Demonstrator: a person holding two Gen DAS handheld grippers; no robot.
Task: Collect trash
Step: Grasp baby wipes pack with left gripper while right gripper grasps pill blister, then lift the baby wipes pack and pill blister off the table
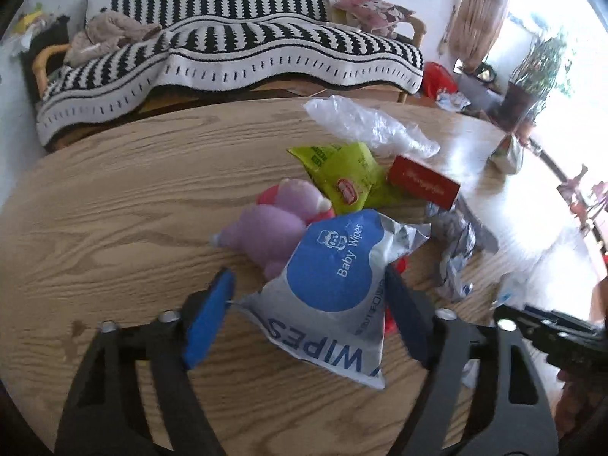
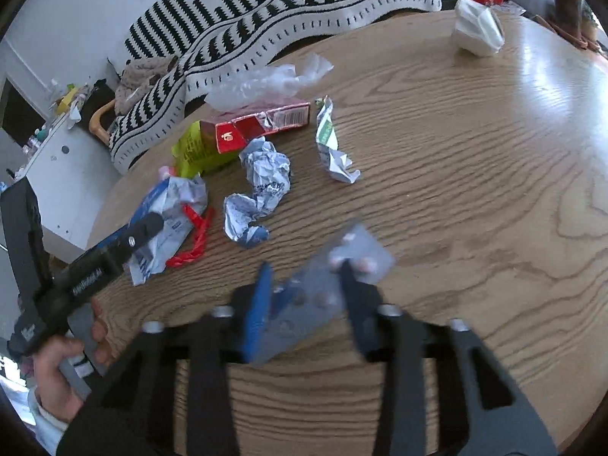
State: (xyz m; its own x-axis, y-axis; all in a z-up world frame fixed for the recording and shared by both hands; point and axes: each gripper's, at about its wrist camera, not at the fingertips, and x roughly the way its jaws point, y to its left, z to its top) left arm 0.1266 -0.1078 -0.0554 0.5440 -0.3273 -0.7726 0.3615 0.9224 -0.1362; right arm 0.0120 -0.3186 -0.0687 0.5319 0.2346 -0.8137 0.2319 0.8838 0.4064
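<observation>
Visibly crumpled blue-white wipes packet (image 1: 334, 288)

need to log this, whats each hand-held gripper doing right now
Left hand-held gripper: around the baby wipes pack, grip unclear.
Right hand-held gripper: closed on a blister pack.

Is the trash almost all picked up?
Not yet. Nothing looks binned. The left gripper pinches the baby wipes pack, the right gripper the blister pack. The red box, green wrapper, clear plastic and crumpled paper wait on the table.
</observation>
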